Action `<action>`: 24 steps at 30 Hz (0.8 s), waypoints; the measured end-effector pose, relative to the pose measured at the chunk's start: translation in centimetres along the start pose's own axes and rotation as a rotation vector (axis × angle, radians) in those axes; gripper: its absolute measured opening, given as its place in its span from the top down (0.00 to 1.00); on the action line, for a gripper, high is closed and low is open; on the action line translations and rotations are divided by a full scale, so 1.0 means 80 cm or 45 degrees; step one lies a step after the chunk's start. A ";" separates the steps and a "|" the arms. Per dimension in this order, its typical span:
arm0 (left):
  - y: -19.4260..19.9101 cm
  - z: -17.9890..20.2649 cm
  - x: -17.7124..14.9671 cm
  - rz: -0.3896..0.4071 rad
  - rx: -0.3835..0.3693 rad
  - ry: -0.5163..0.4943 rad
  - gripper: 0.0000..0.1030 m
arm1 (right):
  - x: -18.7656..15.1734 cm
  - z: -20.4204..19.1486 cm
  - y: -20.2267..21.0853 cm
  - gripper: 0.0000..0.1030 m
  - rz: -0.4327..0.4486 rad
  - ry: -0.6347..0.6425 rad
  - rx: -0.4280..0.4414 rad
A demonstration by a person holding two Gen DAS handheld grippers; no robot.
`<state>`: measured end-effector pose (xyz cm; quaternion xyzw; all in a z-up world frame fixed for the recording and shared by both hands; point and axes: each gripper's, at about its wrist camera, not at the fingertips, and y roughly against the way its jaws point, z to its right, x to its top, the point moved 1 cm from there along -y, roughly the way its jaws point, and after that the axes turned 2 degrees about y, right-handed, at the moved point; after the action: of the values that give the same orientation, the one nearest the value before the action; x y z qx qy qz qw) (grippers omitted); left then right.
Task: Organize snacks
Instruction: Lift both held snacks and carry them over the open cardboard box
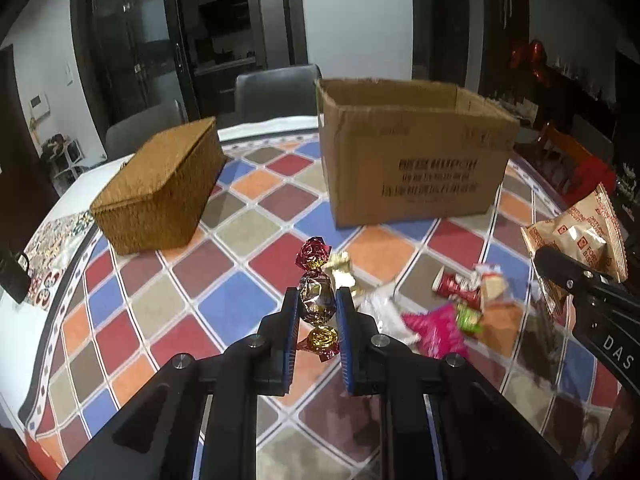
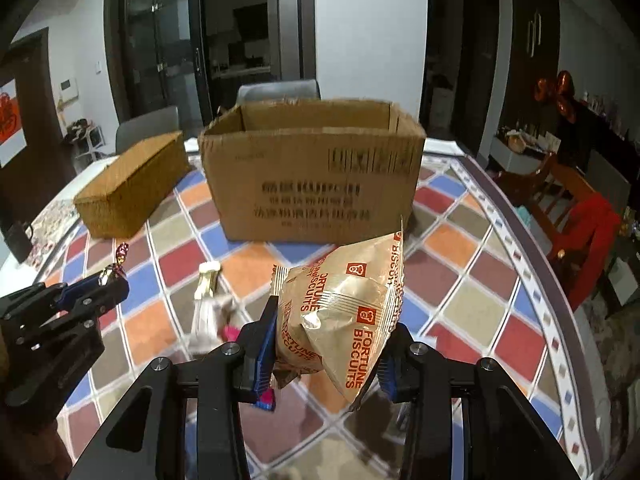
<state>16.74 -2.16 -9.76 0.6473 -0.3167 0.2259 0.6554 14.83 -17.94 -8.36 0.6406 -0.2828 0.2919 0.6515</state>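
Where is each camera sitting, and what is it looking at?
Left wrist: on the left gripper, looking down its fingers at the foil-wrapped candy it clamps; the right gripper shows at the edge.
Right wrist: on the right gripper, looking past the Fortune Biscuits packet it grips; the left gripper shows at the side.
Shared: cardboard box, wicker basket, the checkered table, and leftover snacks.

from my seat i see a round table [image 2: 496, 280] under a cloth of red, blue, orange and grey diamonds, with grey chairs [image 1: 276, 88] behind it. beyond stand white walls [image 2: 368, 20] and dark glass doors [image 1: 132, 48]. at right a wooden chair [image 2: 568, 196] carries something red.
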 end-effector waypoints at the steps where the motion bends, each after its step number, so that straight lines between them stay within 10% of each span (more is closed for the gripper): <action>1: 0.001 0.001 0.005 0.007 -0.002 0.000 0.81 | 0.005 0.001 0.001 0.59 0.009 0.002 0.000; 24: -0.004 0.027 0.151 0.156 -0.058 -0.025 0.81 | 0.154 0.021 -0.014 0.59 0.222 0.059 -0.047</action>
<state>25.11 -5.68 -1.50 0.6139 -0.3672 0.2520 0.6518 23.89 -19.39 0.04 0.5944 -0.3275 0.3570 0.6418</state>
